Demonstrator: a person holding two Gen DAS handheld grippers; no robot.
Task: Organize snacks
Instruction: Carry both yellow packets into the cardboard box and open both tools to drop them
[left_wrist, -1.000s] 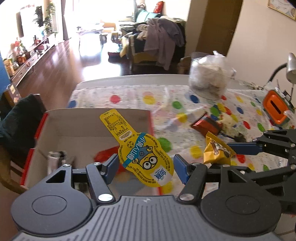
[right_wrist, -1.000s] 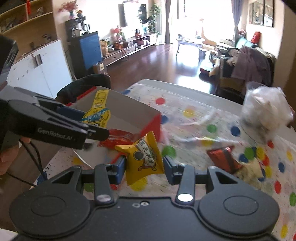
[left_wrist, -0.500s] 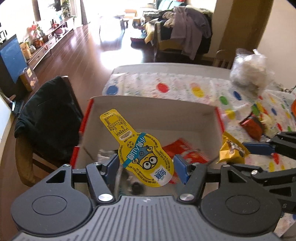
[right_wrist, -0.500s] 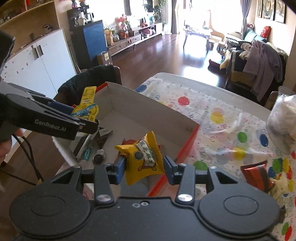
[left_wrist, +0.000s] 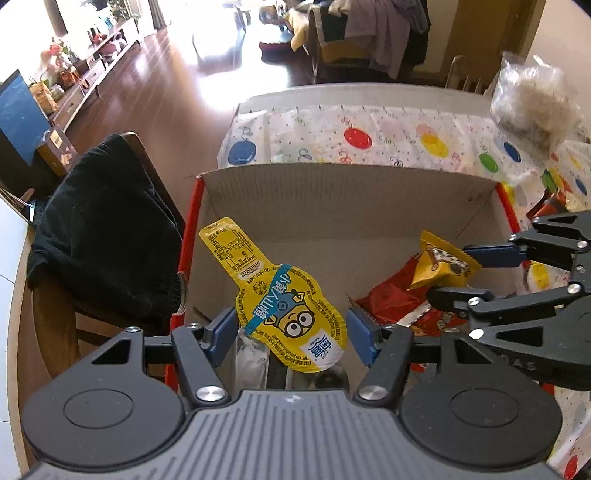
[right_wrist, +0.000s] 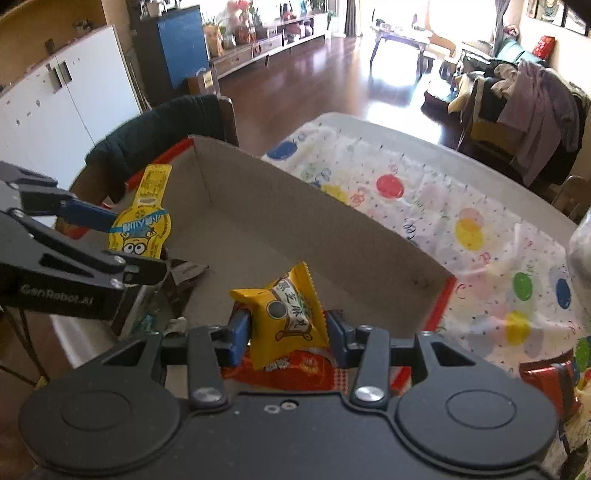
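My left gripper (left_wrist: 291, 332) is shut on a yellow minion pouch (left_wrist: 284, 310) and holds it over the left part of the cardboard box (left_wrist: 332, 192). The pouch also shows in the right wrist view (right_wrist: 142, 225). My right gripper (right_wrist: 286, 330) is shut on a small yellow snack packet (right_wrist: 286, 314), over the box's right part; the packet shows in the left wrist view (left_wrist: 439, 264). A red snack bag (left_wrist: 399, 299) lies in the box under the packet.
A chair with a black garment (left_wrist: 99, 236) stands left of the box. The dotted tablecloth (right_wrist: 443, 206) lies beyond the box. A clear bag (left_wrist: 532, 103) sits at the far right. A red packet (right_wrist: 546, 376) lies on the cloth right of the box.
Both grippers have moved left from over the tablecloth to over the box, each still holding its snack. The box now fills the middle of both views.
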